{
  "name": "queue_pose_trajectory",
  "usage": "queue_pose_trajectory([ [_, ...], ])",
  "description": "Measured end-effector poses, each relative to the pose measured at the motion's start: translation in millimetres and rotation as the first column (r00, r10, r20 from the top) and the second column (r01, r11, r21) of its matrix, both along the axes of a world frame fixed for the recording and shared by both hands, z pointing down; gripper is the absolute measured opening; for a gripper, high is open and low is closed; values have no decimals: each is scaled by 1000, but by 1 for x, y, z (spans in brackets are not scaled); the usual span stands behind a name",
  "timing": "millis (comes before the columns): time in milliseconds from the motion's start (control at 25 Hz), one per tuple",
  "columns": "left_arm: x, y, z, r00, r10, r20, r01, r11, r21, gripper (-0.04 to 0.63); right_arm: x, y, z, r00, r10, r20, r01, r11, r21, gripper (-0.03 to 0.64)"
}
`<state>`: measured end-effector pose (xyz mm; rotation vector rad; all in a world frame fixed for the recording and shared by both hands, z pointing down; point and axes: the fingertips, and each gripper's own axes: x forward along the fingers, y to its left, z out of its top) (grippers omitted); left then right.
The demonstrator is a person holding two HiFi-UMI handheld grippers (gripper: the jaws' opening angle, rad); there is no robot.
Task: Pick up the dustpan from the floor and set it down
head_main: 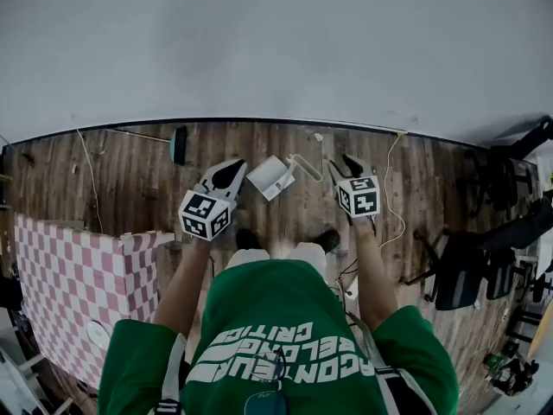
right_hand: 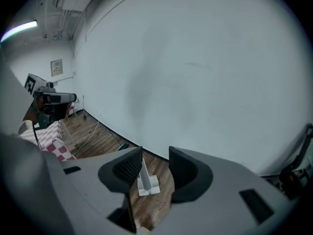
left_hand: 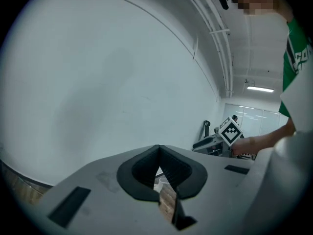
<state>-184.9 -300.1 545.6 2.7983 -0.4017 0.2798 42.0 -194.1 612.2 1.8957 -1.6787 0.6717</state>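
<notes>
Lower rt gripper [head_main: 344, 165], jaws wide & empty, onto handle [head_main: 305, 167] at right of dustpan [head_main: 273, 178] on floor; keep left gripper [head_main: 228, 174], pinched closed w/ nothing in it, clear.

White dustpan [head_main: 272, 176] on wood floor [head_main: 130, 175], between left gripper [head_main: 228, 174] and right gripper [head_main: 346, 165], checked cloth [head_main: 69, 279] at left
</notes>
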Motion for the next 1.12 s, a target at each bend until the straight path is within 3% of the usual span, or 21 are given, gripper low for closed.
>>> queue_pose_trajectory([
  [240, 26, 4, -12, 998, 51, -21, -51, 999, 2, -3, 1, 31, -32, 997, 73, -13, -72, 994, 81, 163],
  [480, 48, 11, -13, 996, 84, -33, -84, 996, -4, -3, 5, 57, -42, 988, 155, 20, -157, 980, 125, 58],
  [760, 63, 19, -18, 996, 73, -53, -73, 997, -13, -3, 11, 83, -48, 975, 217, 50, -222, 964, 147, 9],
  [1120, 48, 19, -7, 999, 16, -46, -18, 999, -46, -3, 3, 98, -46, 972, 225, 66, -232, 963, 139, 8],
])
